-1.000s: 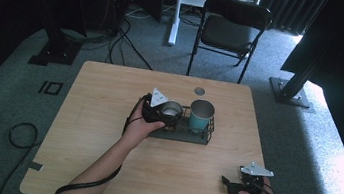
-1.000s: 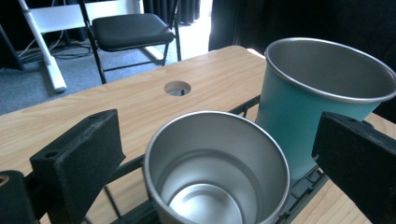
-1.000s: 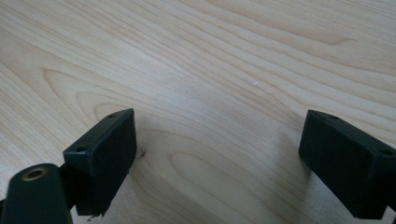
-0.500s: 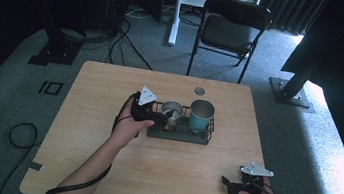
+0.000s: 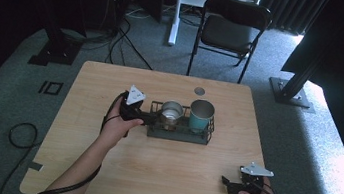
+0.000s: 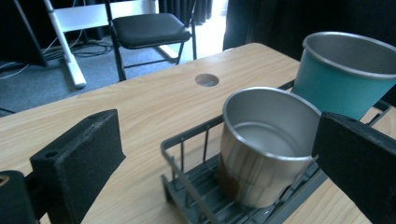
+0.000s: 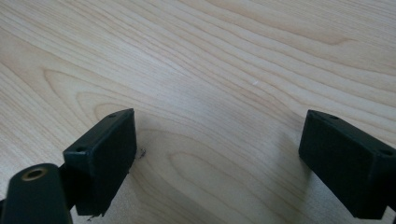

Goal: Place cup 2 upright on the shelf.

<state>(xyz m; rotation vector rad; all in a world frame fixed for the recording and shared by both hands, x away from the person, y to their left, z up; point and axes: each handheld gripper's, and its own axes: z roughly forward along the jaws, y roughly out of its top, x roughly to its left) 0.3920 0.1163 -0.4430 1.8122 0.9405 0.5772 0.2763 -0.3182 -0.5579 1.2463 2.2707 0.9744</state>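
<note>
High view: left tongs at 9 o'clock of dark wire rack, backed away from where they sat over round steel cup a second ago. Steel cup standing upright in rack's near-left bay, teal metal cup at its 3 o'clock. Right tongs resting at 5 o'clock on light wooden table.

Left gripper view: jaws spread wide, nothing between; steel cup released. Placement judged done.

Right gripper view: jaws spread, idle over bare wood.
</note>
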